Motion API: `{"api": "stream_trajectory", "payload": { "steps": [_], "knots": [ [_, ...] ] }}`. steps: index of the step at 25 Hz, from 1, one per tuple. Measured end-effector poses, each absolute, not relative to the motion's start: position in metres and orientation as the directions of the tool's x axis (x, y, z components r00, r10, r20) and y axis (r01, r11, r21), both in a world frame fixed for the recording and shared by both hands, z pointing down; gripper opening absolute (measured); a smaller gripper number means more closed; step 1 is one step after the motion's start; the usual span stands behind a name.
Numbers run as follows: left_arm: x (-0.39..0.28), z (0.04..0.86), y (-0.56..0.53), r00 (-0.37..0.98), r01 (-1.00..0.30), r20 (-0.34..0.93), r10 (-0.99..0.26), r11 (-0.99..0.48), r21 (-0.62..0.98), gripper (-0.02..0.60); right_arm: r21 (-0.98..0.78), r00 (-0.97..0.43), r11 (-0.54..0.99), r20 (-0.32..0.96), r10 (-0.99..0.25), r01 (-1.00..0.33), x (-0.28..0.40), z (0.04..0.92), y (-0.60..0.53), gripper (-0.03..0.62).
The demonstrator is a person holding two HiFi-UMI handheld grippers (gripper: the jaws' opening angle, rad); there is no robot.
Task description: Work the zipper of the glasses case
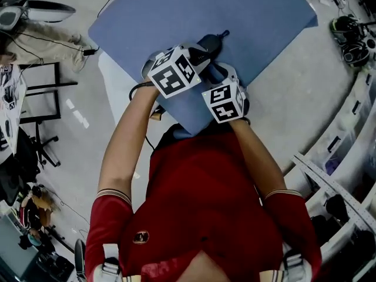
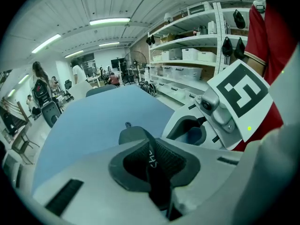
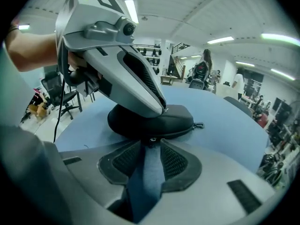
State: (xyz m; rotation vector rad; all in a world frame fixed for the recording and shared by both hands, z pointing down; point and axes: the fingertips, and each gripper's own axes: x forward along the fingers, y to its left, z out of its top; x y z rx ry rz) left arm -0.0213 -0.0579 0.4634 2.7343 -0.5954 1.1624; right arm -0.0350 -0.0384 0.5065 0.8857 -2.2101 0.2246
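A black zippered glasses case (image 1: pixel 210 42) lies on the blue table (image 1: pixel 176 16) in front of me. My left gripper (image 2: pixel 151 149) is shut on it: a fold of the case's black edge with white print sits pinched between the pads. In the right gripper view the left gripper (image 3: pixel 123 76) comes down onto the top of the case (image 3: pixel 154 121). My right gripper (image 3: pixel 151 146) is open, and bare blue table shows between its pads. The small metal zipper pull (image 3: pixel 151 139) hangs at the case's near side, just off the fingertips and untouched. A loop (image 3: pixel 199 124) sticks out at the case's right end.
The table's near edge (image 1: pixel 176 131) is close to my body. Shelves with storage bins (image 2: pixel 187 55) stand to one side. Office chairs (image 3: pixel 61 97) and people (image 3: pixel 206 64) are farther back in the room. A cable (image 1: pixel 141 90) trails from the left gripper.
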Motion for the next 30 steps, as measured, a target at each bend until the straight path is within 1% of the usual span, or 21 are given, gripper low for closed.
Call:
{"api": "stream_trajectory", "payload": {
  "steps": [5,15,16,18,24,30],
  "knots": [
    [-0.02,0.462,-0.058,0.657,-0.341,0.699,-0.282,-0.938,-0.058,0.043,0.131,-0.439,0.684,0.678,-0.59,-0.718,-0.034,0.506,-0.039,0.109],
    [-0.021,0.462,-0.053,0.687,-0.298,0.685,-0.241,-0.954,-0.037,0.043,0.186,-0.353,0.614,0.676,-0.647,-0.767,-0.032,0.505,-0.036,0.081],
    [-0.02,0.462,-0.053,0.691,-0.294,0.681,-0.242,-0.955,-0.041,0.043,0.197,-0.336,0.598,0.674,-0.658,-0.777,-0.029,0.505,-0.038,0.023],
    [-0.019,0.462,-0.053,0.694,-0.288,0.677,-0.243,-0.956,-0.047,0.043,0.2,-0.321,0.581,0.672,-0.667,-0.789,-0.025,0.505,-0.039,0.01],
    [-0.017,0.463,-0.049,0.682,-0.283,0.694,-0.23,-0.958,-0.039,0.043,0.196,-0.337,0.595,0.669,-0.662,-0.779,-0.022,0.504,-0.037,0.006],
    [-0.012,0.46,-0.052,0.666,-0.315,0.705,-0.245,-0.948,-0.032,0.043,0.188,-0.388,0.649,0.668,-0.634,-0.737,-0.019,0.504,-0.039,0.006]
  ]
}}
